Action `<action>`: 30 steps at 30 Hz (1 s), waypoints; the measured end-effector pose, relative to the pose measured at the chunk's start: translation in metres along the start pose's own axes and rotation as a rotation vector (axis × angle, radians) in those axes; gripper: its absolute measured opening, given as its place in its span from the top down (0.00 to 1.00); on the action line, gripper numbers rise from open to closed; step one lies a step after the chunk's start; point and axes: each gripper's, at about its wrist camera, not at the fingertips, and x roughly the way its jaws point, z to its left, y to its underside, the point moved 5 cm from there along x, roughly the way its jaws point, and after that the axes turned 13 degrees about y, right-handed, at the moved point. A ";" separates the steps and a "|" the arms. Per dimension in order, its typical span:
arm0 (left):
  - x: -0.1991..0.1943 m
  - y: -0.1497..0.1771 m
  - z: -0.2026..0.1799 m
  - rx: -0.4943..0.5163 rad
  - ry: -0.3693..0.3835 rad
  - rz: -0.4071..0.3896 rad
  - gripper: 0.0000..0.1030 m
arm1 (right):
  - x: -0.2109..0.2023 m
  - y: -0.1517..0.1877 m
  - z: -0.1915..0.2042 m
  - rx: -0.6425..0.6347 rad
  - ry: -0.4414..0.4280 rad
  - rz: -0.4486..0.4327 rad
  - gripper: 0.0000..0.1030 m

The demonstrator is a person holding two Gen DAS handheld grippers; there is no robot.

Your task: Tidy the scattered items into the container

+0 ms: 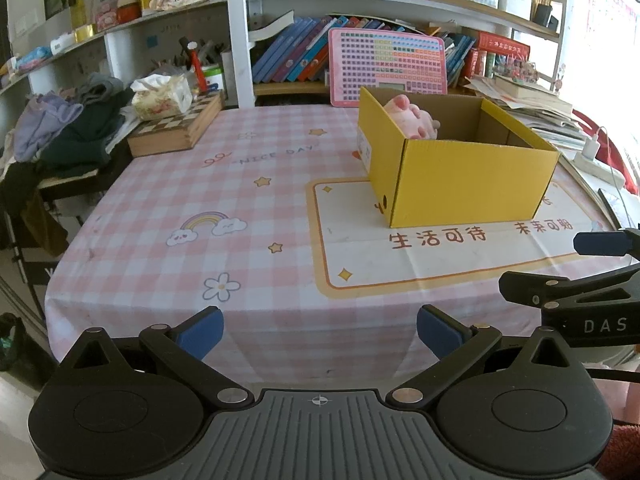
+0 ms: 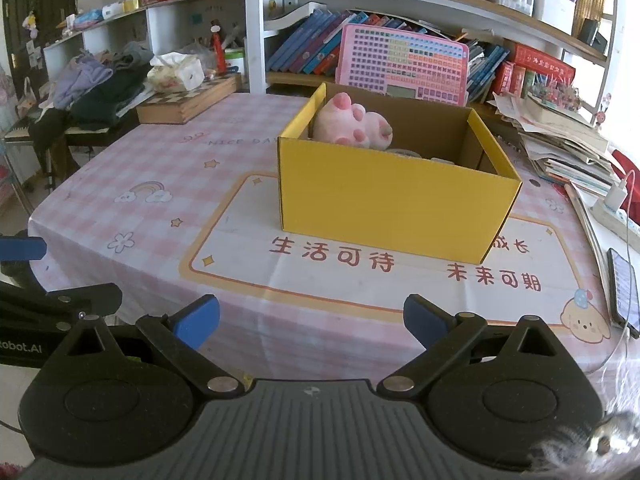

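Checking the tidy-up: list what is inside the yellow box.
Inside the yellow box a pink plush paw leans in the far left corner. Beside it, pale edges of other items barely show. The near wall hides the floor and anything lower.

Bright daylight from right, overexposed there; sharp centre; strong fisheye bending at edges

one yellow box [image 2: 396, 204], one pink plush paw [image 2: 352, 126], two tongs [image 1: 320, 334] [image 2: 311, 322]

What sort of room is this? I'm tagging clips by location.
Likely a home study or child's room: crowded bookshelves, a pink learning board, a pile of clothes, and a checked cartoon tablecloth under the yellow box.
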 end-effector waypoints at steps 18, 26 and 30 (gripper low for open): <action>0.003 0.000 0.000 0.001 0.008 0.004 0.00 | 0.002 0.000 0.002 0.000 0.003 0.007 0.04; 0.004 0.000 0.000 0.003 0.009 0.003 0.00 | 0.005 0.001 0.004 -0.002 0.002 0.010 0.04; 0.004 0.000 0.001 0.002 0.011 0.004 0.00 | 0.007 0.001 0.006 -0.004 0.003 0.014 0.04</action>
